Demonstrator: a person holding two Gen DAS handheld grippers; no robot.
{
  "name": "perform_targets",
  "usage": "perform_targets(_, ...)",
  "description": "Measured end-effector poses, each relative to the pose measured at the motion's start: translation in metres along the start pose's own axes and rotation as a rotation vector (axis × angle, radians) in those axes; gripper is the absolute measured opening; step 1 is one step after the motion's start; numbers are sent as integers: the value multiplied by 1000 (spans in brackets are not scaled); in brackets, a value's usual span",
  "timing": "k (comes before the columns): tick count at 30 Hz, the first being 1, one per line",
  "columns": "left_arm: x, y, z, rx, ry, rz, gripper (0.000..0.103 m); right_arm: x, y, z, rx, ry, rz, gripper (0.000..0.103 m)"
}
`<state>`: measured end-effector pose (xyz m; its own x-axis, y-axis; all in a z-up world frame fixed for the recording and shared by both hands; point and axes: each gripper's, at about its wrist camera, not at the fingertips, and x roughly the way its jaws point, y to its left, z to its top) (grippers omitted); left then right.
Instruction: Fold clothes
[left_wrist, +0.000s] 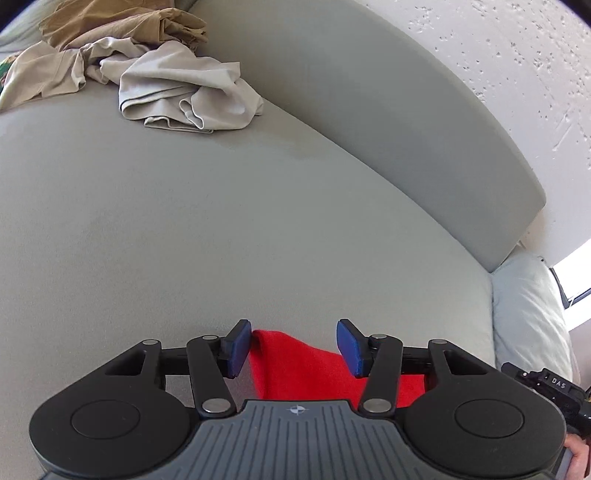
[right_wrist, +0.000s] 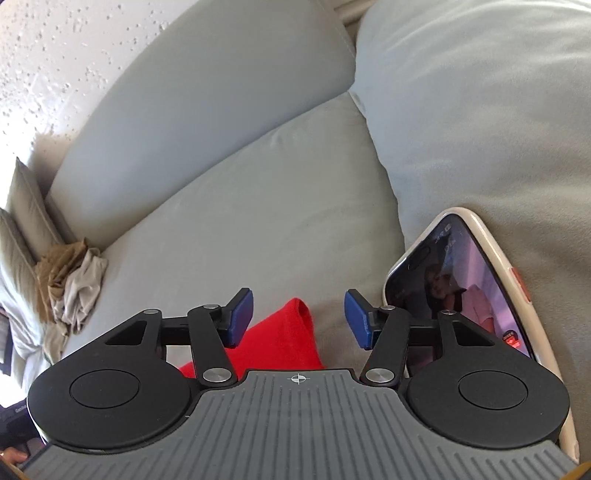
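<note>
Your left gripper (left_wrist: 293, 345) and right gripper (right_wrist: 299, 319) both stand with jaws apart, pads clear of cloth, gripping nothing. The red cloth (left_wrist: 295, 363) lies on the sofa seat (left_wrist: 221, 221) just under both, one corner poking up between each pair of jaws. Judged soft, light, limp; it should drape and bunch, so take it at a corner or hem. Most of it is hidden under the gripper bodies; its type cannot be told. A phone (right_wrist: 461, 277) leans beside it at right. Farther off, crumpled beige clothes (left_wrist: 177, 88) wait.
</note>
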<state>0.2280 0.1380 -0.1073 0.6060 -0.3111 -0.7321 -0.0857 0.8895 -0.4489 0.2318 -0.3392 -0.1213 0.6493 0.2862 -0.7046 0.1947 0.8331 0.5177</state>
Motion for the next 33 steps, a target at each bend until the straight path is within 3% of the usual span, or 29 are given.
perform_targets(4, 6, 1, -1, -35, 11, 22, 41, 16, 1, -4, 3, 41, 45, 45)
perform_targets(8, 11, 0, 0, -32, 9, 40, 40, 20, -3, -5, 45, 49, 69, 45)
perform_targets(10, 13, -4, -1, -10, 5, 49, 30, 21, -8, -5, 78, 53, 87, 45)
perform_targets(11, 14, -6, -2, 5, 3, 54, 7, 21, -10, -5, 92, 52, 96, 42)
perform_targets(12, 13, -7, -3, 10, 1, 51, 8, 23, -10, -6, 95, 54, 98, 37)
perform_targets(13, 12, -8, -4, 15, -14, 56, 8, 25, -10, -7, 96, 58, 98, 17)
perform_targets(14, 8, -10, -5, 25, -35, 64, 7, 26, -10, -8, 91, 49, 93, 9)
perform_targets(19, -18, -11, -13, 54, -174, 106, 7, 1, 6, -14, 24, -129, 9, 7)
perform_targets(21, -20, -15, -15, 86, -205, 111, 7, -9, 15, -17, -24, -204, -32, 6)
perform_targets(23, -10, -25, -15, 167, -196, 167, 7, -12, 25, -20, -86, -244, -70, 6)
perform_targets(27, 15, -26, -17, 217, -88, 277, 11, 13, 31, -22, -145, -171, -146, 6)
perform_targets(28, 12, -25, -16, 207, -97, 273, 14, 19, 28, -21, -137, -141, -154, 7)
perform_targets(30, -3, -21, -17, 159, -131, 258, 30, 24, 23, -19, -113, -103, -150, 7)
perform_targets(33, -42, -19, -24, 72, -261, 253, 34, 3, 32, -15, -136, -169, -160, 29)
